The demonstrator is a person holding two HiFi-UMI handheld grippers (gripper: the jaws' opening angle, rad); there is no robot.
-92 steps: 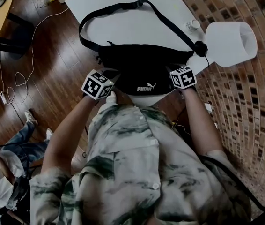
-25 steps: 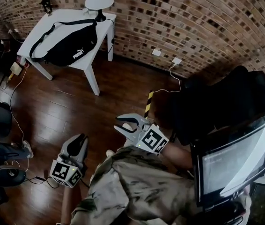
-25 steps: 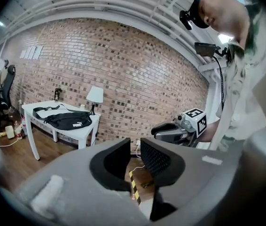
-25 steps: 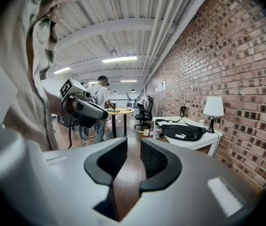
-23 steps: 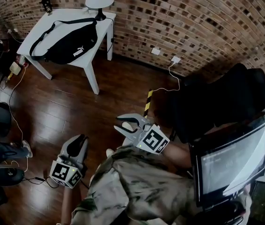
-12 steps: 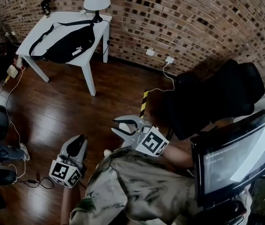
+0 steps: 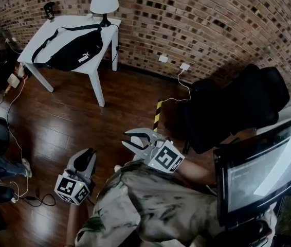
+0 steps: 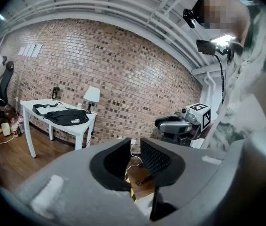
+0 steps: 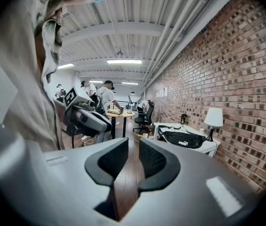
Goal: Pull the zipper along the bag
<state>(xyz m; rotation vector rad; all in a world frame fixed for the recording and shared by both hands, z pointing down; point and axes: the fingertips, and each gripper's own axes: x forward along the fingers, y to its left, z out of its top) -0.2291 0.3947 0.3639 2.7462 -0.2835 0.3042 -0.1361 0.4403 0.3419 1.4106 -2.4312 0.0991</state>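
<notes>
The black waist bag (image 7: pixel 71 50) lies on the white table (image 7: pixel 42 27) by the brick wall, far from both grippers. It also shows small in the left gripper view (image 8: pixel 67 118) and the right gripper view (image 9: pixel 182 138). My left gripper (image 7: pixel 84 157) hangs low over the wooden floor, close to my body. Its jaws stand apart with nothing between them (image 8: pixel 135 154). My right gripper (image 7: pixel 135 139) is held in front of my chest, open and empty (image 9: pixel 133 157). The zipper is too small to make out.
A white lamp (image 7: pixel 104 1) stands at the table's corner. A black office chair (image 7: pixel 238 107) and a monitor (image 7: pixel 258 169) are at my right. Cables (image 7: pixel 12 102) trail over the floor at the left. People work at a round table (image 9: pixel 119 114) farther back.
Some seconds ago both grippers were at the bag on the table; now I stand well away from it. Over the last second the grippers have hardly moved.
</notes>
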